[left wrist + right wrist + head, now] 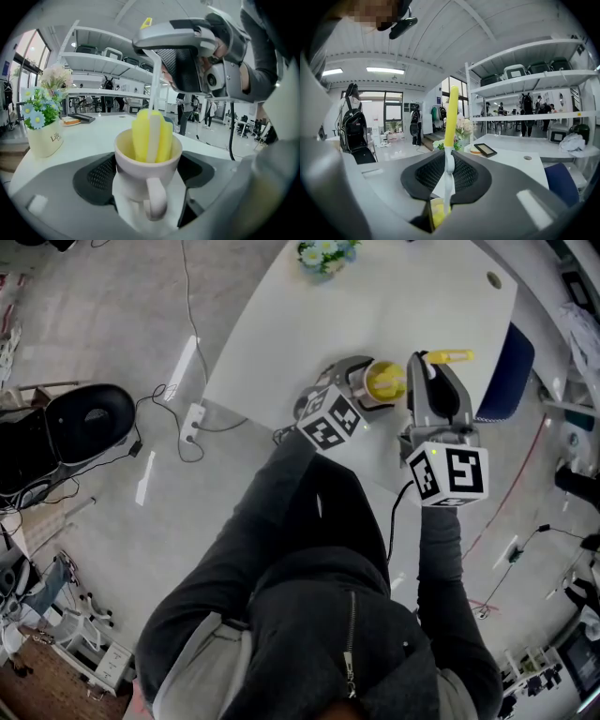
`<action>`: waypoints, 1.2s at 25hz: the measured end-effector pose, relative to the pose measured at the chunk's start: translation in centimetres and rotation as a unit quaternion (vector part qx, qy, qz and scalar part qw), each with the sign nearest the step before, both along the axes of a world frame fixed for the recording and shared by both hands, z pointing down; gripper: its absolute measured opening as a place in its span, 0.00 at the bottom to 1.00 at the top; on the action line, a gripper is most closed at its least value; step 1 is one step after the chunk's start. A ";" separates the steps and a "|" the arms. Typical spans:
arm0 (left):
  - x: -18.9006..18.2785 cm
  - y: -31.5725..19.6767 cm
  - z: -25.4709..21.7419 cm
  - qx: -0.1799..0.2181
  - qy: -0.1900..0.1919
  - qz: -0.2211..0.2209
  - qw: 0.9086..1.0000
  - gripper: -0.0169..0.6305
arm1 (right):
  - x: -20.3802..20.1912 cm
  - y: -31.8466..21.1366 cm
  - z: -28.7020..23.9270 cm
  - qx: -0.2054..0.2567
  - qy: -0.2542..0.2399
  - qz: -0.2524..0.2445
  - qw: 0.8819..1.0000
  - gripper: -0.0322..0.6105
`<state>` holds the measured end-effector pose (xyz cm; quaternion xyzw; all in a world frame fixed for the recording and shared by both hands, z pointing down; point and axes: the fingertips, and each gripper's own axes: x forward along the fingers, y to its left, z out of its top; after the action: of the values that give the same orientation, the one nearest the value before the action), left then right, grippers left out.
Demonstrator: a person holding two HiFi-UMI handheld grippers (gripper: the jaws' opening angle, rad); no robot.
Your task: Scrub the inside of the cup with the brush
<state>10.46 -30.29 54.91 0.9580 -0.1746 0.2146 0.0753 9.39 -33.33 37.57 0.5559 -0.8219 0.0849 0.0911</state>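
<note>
A white cup (147, 178) with a pale yellow inside stands upright between the jaws of my left gripper (149, 187), which is shut on it, handle toward the camera. The brush's yellow sponge head (151, 136) sits inside the cup, its white stem rising straight up. My right gripper (447, 185) is shut on that brush stem (449, 173), with the yellow handle (451, 117) sticking out beyond the jaws. In the head view the cup (382, 382) is at the table's near edge, the left gripper (349, 392) to its left and the right gripper (433, 395) above its right side.
The white table (309, 324) carries a flower pot (326, 256) at its far edge, also seen as the flower pot (43, 126) to the cup's left. A blue chair (506, 371) stands right of the table. Cables and a power strip (192, 421) lie on the floor at the left.
</note>
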 end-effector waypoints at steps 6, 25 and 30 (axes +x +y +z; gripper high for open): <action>-0.1 0.1 0.3 0.000 0.001 -0.001 1.000 0.67 | 0.1 2.1 0.3 -0.021 -0.027 -0.001 0.999 0.11; 0.1 0.4 -0.6 0.000 0.005 -0.004 1.000 0.67 | -1.4 0.0 0.9 0.021 0.031 -0.024 0.999 0.11; 0.6 0.3 -0.6 0.000 0.004 -0.001 1.000 0.67 | -0.7 2.1 1.4 -0.007 0.027 -0.031 0.999 0.11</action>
<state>11.02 -30.03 54.36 0.9586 -0.1750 0.2113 0.0764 8.72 -31.27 39.02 0.5313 -0.8355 0.0727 0.1198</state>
